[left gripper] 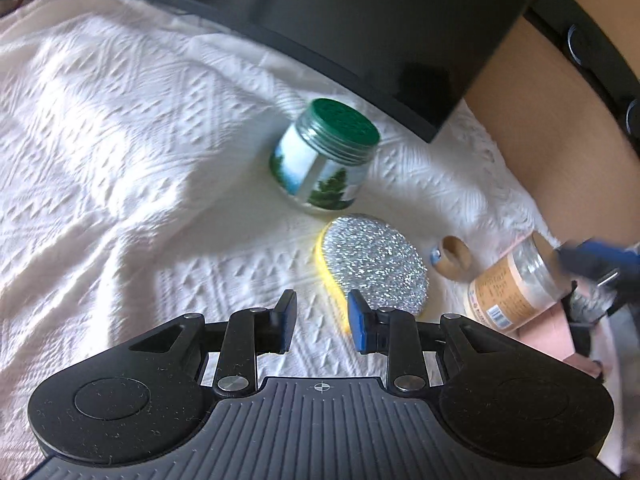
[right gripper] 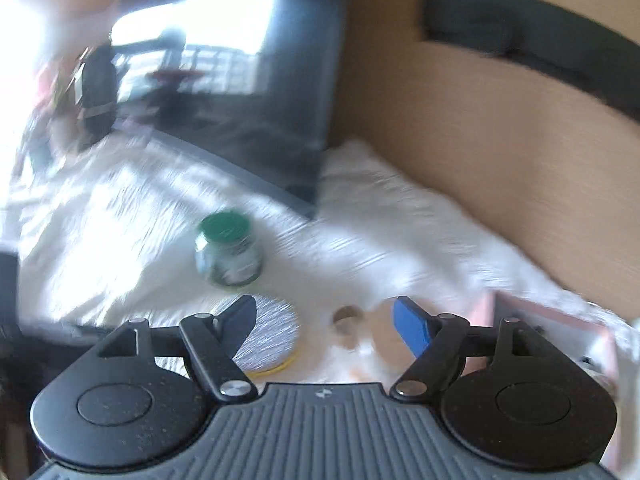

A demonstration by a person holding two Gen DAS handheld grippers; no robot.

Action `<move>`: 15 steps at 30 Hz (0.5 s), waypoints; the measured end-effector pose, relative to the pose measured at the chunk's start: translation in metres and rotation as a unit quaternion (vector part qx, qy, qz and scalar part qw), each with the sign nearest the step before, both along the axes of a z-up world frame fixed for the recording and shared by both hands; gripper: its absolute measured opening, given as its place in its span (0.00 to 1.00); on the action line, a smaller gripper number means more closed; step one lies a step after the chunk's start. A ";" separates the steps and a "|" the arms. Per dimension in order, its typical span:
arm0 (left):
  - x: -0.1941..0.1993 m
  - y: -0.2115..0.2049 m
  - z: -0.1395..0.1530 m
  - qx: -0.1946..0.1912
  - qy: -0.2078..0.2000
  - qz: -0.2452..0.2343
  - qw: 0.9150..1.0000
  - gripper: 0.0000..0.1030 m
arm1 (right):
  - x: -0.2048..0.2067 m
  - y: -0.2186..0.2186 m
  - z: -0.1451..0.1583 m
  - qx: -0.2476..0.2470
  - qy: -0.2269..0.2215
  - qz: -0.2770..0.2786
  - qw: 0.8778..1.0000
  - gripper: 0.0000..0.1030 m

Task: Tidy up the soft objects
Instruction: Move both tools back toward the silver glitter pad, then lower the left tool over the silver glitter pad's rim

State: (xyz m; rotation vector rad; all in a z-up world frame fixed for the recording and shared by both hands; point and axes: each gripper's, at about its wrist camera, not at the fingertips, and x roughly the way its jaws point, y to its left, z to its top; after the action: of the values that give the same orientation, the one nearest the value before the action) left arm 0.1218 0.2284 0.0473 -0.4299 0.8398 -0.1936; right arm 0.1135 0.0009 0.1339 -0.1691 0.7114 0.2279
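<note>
Both tongs, left [left gripper: 322, 322] and right [right gripper: 325, 322], I hold spread; the round glittery sponge [left gripper: 374, 262] lies just beyond the left pair on quilted cloth [left gripper: 120, 140].

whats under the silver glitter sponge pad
A yellow foam layer shows along the edge of the glittery pad, resting on the white textured cloth. Whatever sits beneath the pad's middle is hidden.

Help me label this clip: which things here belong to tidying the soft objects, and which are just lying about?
Job:
- glittery sponge, silver top, yellow underside
- left gripper, fingers apart beside it
- right gripper, fingers wide apart

Lying about:
- green-lidded jar
- tan-labelled bottle
- small cardboard ring
- black monitor
- white cloth
</note>
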 end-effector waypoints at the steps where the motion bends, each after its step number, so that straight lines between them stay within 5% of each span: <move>1: -0.001 0.003 0.000 -0.006 0.000 0.002 1.000 0.30 | 0.003 0.008 -0.010 -0.007 0.005 0.008 1.000 0.74; 4: -0.004 0.010 -0.002 -0.010 0.000 0.003 1.000 0.30 | 0.015 0.023 -0.038 -0.028 0.010 0.020 0.999 0.74; 6: -0.005 0.012 -0.003 -0.010 0.001 0.003 1.000 0.30 | 0.025 0.031 -0.055 -0.055 -0.007 0.013 0.998 0.65; 8: -0.005 0.012 -0.006 -0.009 0.005 0.005 1.000 0.30 | 0.035 0.038 -0.066 -0.095 -0.017 0.009 0.995 0.37; 15: -0.004 0.014 -0.006 -0.003 -0.001 0.025 1.000 0.30 | 0.053 0.048 -0.091 -0.183 -0.051 -0.001 0.982 0.35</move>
State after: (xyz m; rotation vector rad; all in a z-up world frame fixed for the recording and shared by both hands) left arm 0.1180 0.2419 0.0416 -0.4562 0.8260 -0.1505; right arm 0.1661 0.0494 0.0425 -0.5272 0.6459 0.0830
